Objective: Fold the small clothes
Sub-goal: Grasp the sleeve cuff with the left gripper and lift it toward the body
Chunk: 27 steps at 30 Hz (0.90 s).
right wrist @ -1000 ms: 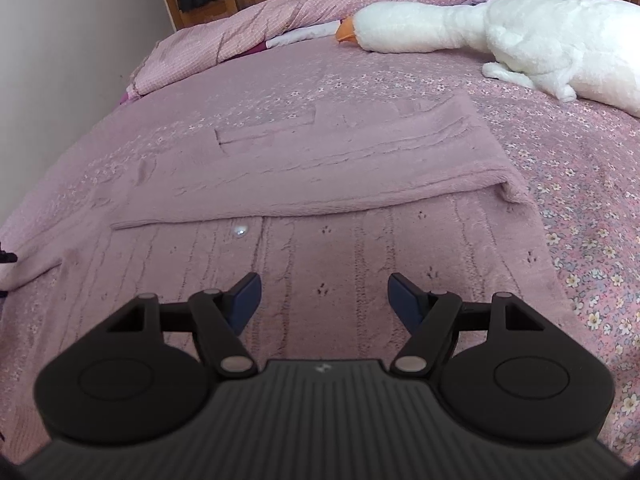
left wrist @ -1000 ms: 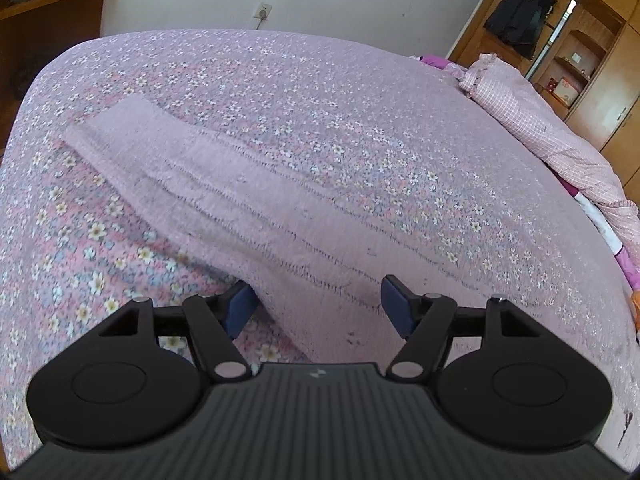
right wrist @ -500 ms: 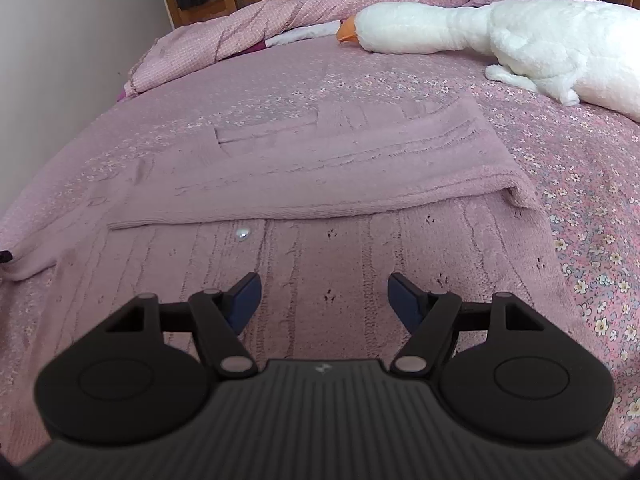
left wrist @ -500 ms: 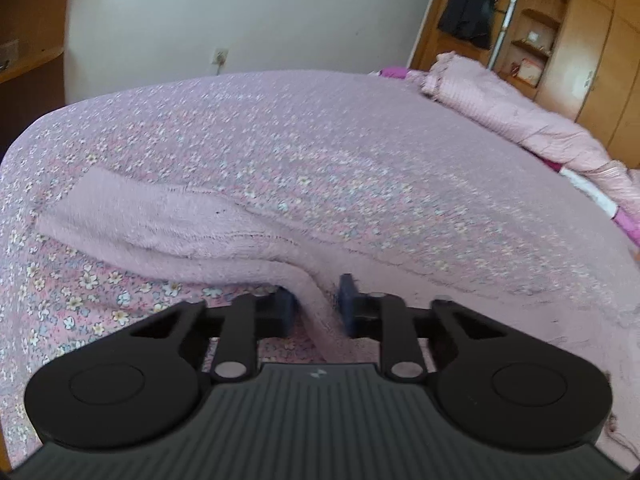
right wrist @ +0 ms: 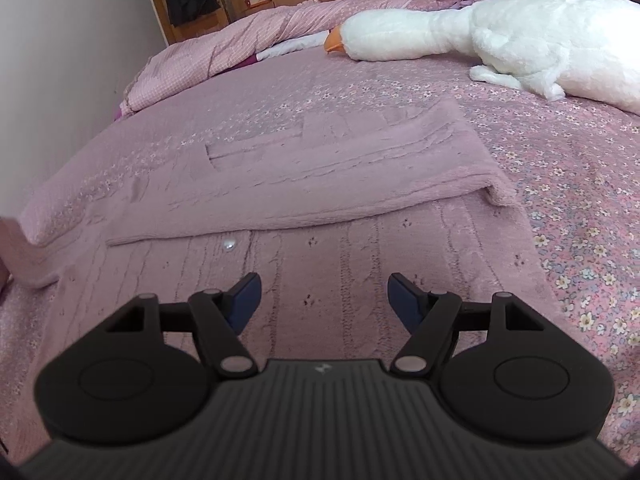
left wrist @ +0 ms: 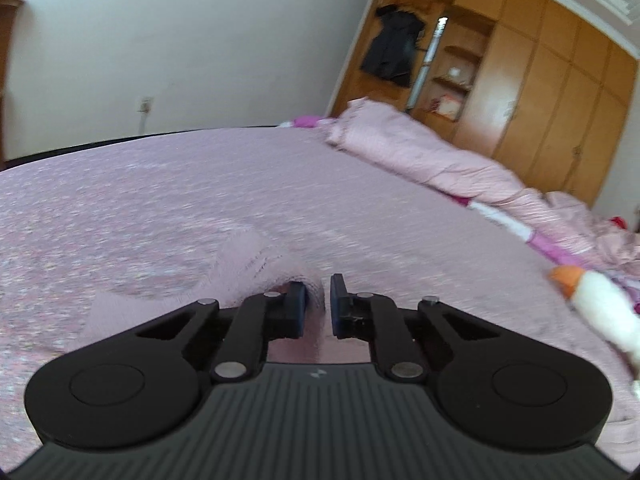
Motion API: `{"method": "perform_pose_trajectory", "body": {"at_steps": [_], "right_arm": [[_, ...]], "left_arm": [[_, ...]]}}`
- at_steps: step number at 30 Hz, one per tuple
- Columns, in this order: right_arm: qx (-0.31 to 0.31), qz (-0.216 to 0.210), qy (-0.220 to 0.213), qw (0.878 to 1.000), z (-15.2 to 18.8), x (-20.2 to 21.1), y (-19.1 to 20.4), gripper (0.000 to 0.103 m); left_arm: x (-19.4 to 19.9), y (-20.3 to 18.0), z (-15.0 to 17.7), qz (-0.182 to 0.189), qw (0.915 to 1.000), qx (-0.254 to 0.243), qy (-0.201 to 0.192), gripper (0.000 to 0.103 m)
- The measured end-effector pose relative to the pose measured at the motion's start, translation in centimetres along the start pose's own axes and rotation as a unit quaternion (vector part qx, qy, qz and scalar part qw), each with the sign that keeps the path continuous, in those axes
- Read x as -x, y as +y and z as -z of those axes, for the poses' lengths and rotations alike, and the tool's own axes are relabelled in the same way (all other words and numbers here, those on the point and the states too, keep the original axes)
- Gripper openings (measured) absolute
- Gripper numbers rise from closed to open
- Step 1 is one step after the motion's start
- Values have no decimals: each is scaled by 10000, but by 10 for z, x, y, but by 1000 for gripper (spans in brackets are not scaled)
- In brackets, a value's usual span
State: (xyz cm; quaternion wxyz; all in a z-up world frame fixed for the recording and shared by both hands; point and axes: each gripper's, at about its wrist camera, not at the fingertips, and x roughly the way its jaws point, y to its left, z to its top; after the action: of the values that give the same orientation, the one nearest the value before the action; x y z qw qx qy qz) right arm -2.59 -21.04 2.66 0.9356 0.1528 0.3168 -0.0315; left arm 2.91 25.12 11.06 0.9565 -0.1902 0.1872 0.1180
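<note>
A pink knit sweater point(right wrist: 320, 248) lies flat on the bed, its right side and sleeve point(right wrist: 340, 168) folded across the body. A small white button point(right wrist: 229, 243) shows below the fold. My right gripper point(right wrist: 324, 296) hovers open over the sweater's lower body, nothing between its fingers. In the left wrist view my left gripper point(left wrist: 318, 300) is shut on the sweater's left sleeve point(left wrist: 248, 272), which is lifted off the bed and bunches between the pads. That raised sleeve shows at the left edge of the right wrist view point(right wrist: 16, 248).
A white plush goose point(right wrist: 500, 40) lies at the far right of the bed; its orange beak point(left wrist: 566, 278) shows in the left wrist view. A rumpled pink quilt point(left wrist: 420, 156) lies along the far side. Wooden wardrobes point(left wrist: 552, 80) and a hanging dark coat point(left wrist: 390, 52) stand behind.
My left gripper went from open around the sleeve to shut on it, then lifted it and swung toward the right. The right gripper stayed open, almost still.
</note>
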Motion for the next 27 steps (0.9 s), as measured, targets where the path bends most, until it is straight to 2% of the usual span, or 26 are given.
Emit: {"method": "perform_pose_trajectory", "body": {"at_steps": [9,17,27], "right_arm": [[-206,13,-111,9997,1,4,-15,72],[-355,-64,-177,9992,1,7,-26,72],[-541,-71,-275,9981,-1,9,-46,72]], "left_arm": [[28,-67,3,789,9966,-252,-6,9],[37,-132,14,1155,9917,-556,88,9],[40,-212,52,1717,9788,-1003,484,9]]}}
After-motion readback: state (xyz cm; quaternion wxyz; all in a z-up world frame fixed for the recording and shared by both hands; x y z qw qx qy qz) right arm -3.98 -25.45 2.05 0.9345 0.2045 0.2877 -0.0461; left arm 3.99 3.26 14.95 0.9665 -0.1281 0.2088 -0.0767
